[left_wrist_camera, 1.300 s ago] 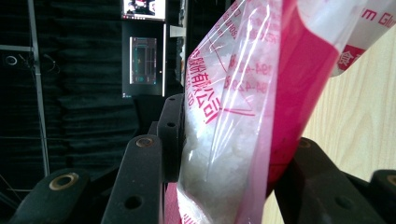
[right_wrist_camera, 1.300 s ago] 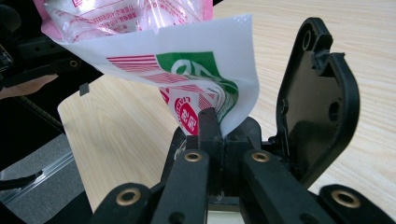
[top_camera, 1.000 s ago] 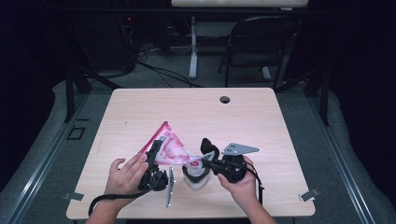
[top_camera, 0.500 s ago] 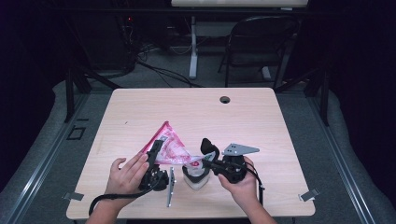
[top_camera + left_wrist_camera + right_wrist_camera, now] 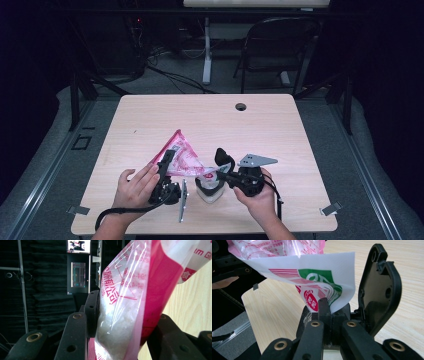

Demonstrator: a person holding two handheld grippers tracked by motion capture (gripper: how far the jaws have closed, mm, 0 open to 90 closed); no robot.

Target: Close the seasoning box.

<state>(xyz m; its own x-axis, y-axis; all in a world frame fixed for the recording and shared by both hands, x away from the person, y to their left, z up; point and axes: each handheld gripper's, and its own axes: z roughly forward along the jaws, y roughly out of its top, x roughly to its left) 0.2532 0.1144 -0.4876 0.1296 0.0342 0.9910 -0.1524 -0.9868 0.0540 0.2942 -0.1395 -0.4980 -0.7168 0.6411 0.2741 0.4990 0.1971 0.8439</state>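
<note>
A pink and clear plastic bag (image 5: 184, 159) with white grains inside is lifted in a slant over the front of the table (image 5: 210, 120). My left gripper (image 5: 167, 159) grips its filled left part: in the left gripper view the bag (image 5: 130, 290) bulges between the two black jaws of that gripper (image 5: 125, 317), which press on it from both sides. My right gripper (image 5: 222, 172) is shut on the bag's right end. In the right gripper view that gripper (image 5: 325, 308) pinches a white printed flap (image 5: 312, 272) of the bag (image 5: 287, 250).
A white object (image 5: 209, 194) lies on the table under the right gripper. A round cable hole (image 5: 241, 106) is near the far edge. A black chair (image 5: 277, 45) and cables stand behind the table. The table's far half is bare wood.
</note>
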